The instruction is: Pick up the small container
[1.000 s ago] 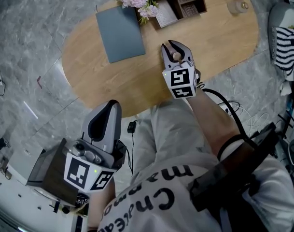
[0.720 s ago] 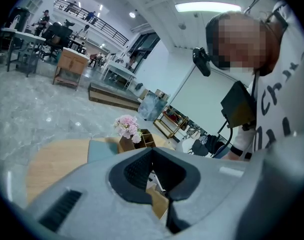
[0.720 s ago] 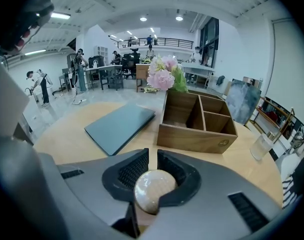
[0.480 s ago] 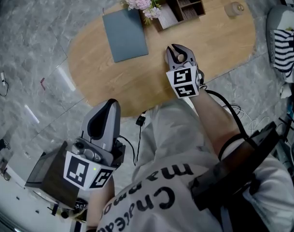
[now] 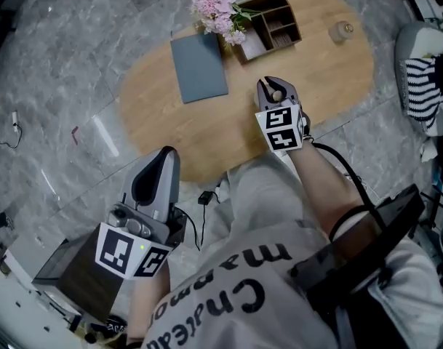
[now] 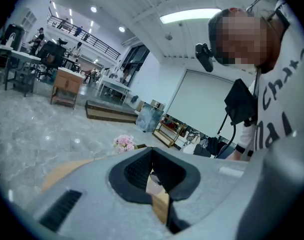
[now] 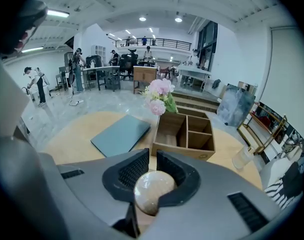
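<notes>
Left gripper (image 5: pixel 165 155) hangs over the floor short of the table (image 5: pixel 337 71), jaws together and empty. Right gripper (image 7: pixel 152 156) is clamped on the small round container (image 7: pixel 152 188) over the table's near side. Beyond lie a grey book (image 5: pixel 198 68), a wooden box (image 5: pixel 270 26) beside pink flowers (image 5: pixel 217 13), and a jar (image 5: pixel 342 29) far right

wooden table (image 5: pixel 206 133) holds grey book (image 5: pixel 198 67), divided box (image 5: pixel 270 25), flowers (image 5: pixel 218 13), glass (image 5: pixel 342 30).
</notes>
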Demonstrator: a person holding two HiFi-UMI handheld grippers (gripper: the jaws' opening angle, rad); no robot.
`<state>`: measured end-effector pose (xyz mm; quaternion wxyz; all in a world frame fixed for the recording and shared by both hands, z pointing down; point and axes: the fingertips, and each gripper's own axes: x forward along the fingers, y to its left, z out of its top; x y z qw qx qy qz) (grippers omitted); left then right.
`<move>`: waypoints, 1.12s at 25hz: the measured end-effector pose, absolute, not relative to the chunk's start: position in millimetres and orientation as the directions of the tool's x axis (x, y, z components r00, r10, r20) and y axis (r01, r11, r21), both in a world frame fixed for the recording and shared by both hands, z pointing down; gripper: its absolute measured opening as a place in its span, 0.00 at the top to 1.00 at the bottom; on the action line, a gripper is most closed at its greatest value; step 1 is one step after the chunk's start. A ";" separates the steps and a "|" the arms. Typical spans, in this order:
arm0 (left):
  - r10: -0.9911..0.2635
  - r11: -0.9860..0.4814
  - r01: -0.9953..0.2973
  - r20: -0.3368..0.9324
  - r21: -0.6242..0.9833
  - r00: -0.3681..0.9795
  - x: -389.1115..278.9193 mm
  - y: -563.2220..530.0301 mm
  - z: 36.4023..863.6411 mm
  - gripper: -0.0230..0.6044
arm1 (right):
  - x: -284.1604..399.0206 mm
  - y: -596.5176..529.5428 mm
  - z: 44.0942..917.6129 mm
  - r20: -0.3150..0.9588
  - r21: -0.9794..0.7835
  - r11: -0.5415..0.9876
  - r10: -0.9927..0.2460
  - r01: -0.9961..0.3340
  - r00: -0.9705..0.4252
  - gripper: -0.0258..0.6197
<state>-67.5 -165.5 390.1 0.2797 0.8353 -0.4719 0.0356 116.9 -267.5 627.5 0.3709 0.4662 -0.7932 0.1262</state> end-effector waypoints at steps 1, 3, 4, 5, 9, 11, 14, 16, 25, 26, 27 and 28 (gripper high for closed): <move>-0.773 -0.402 -0.810 0.316 0.426 0.550 -68.7 -164.1 384.3 0.94 | 117.1 -267.4 620.4 0.702 0.146 0.531 -0.650 -0.834 -0.291 0.88; -0.782 -0.409 -0.814 0.303 0.412 0.545 -71.1 -161.1 373.2 0.94 | 116.6 -267.7 605.7 0.693 0.141 0.532 -0.655 -0.835 -0.300 0.88; -0.786 -0.411 -0.817 0.298 0.405 0.542 -72.5 -159.7 368.4 0.94 | 115.8 -267.9 597.8 0.688 0.137 0.534 -0.657 -0.834 -0.308 0.88; -0.789 -0.413 -0.820 0.295 0.396 0.539 -73.9 -158.5 364.1 0.94 | 114.8 -268.0 589.6 0.683 0.133 0.537 -0.659 -0.833 -0.315 0.88; -0.807 -0.424 -0.833 0.269 0.357 0.526 -81.2 -159.4 345.1 0.94 | 111.6 -270.0 555.6 0.658 0.127 0.527 -0.679 -0.840 -0.326 0.88; -0.820 -0.427 -0.835 0.242 0.347 0.520 -85.0 -159.6 332.5 0.94 | 108.1 -272.0 535.0 0.640 0.129 0.523 -0.693 -0.843 -0.332 0.88; -0.836 -0.430 -0.836 0.198 0.342 0.511 -88.6 -155.5 313.1 0.94 | 101.4 -273.2 499.6 0.605 0.135 0.525 -0.715 -0.841 -0.350 0.88; -0.842 -0.430 -0.834 0.179 0.346 0.509 -88.3 -152.0 302.9 0.94 | 98.4 -275.0 476.3 0.581 0.143 0.519 -0.733 -0.843 -0.353 0.88; -0.852 -0.463 -0.820 0.088 0.337 0.517 -83.1 -139.2 251.7 0.94 | 87.1 -262.8 389.6 0.484 0.132 0.495 -0.789 -0.859 -0.380 0.88; -0.854 -0.464 -0.819 0.075 0.337 0.515 -83.3 -138.0 245.9 0.94 | 85.0 -261.0 379.9 0.469 0.132 0.498 -0.793 -0.857 -0.389 0.88; -0.855 -0.467 -0.818 0.064 0.336 0.515 -82.6 -136.1 240.6 0.94 | 83.4 -257.9 370.2 0.456 0.130 0.502 -0.796 -0.855 -0.398 0.88; -0.854 -0.473 -0.816 0.053 0.331 0.517 -81.2 -133.5 236.0 0.94 | 81.9 -253.6 360.8 0.443 0.126 0.507 -0.798 -0.853 -0.409 0.88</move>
